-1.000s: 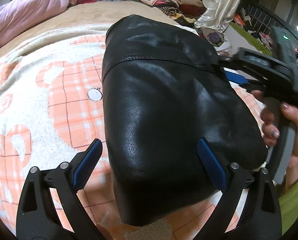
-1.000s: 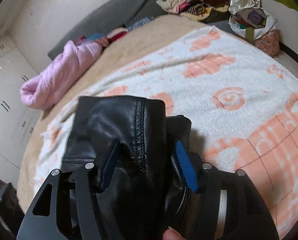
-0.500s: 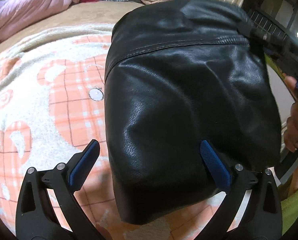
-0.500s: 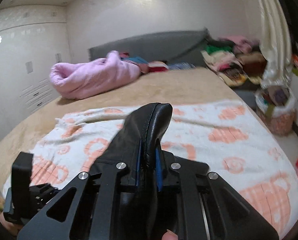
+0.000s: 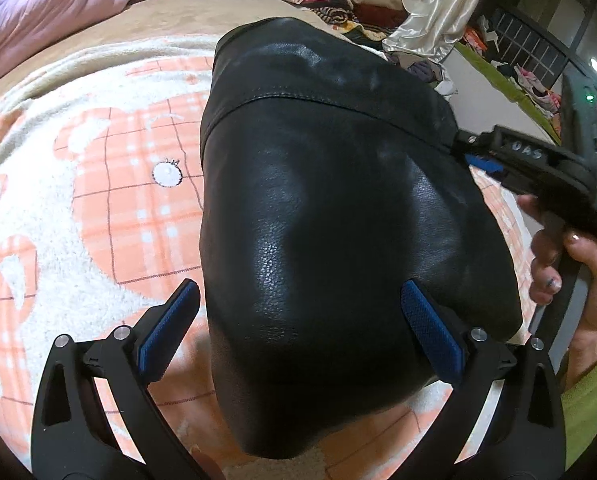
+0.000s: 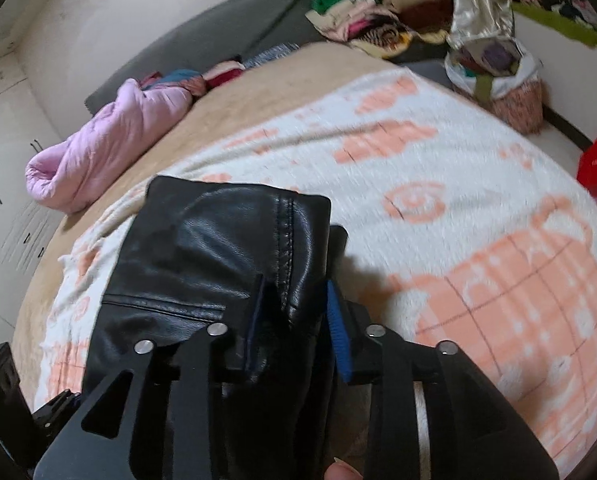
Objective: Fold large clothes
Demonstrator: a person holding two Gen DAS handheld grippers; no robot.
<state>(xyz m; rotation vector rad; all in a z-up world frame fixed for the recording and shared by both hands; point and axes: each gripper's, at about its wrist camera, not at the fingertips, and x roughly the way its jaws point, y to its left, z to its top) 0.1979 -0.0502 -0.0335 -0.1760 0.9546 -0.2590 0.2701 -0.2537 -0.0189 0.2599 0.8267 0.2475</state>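
The black leather garment (image 5: 338, 208) lies folded into a thick, rounded bundle on the bed's fleece blanket (image 5: 78, 200), white with orange checked patches. Its skin is glossy and finely grained, catching soft highlights along the bulge, and a stitched seam runs across its far part. In my right wrist view the same leather (image 6: 218, 248) shows a doubled edge with heavy stitching and a straight seam line lower down, creased where layers stack.

My left claw (image 5: 298, 320) stands spread wide at the near end of the bundle: one blue pad sits clear of the leather over the blanket, the other lies over the garment's near right part, and whether it touches the leather I cannot tell. My right claw (image 6: 298, 320) has a thick fold of the leather between its blue pads; its jaws have just been opening a little, and the fold still fills the gap, pads against it on both sides. From the left view that right claw (image 5: 474, 156) meets the garment's far right corner, my right hand (image 5: 578, 280) wrapped around its handle.

Further off, a rolled pink quilt (image 6: 106, 140) rests on the beige bedcover near the grey headboard (image 6: 218, 40), and heaps of mixed clothes (image 6: 378, 20) lie beyond the bed's corner.
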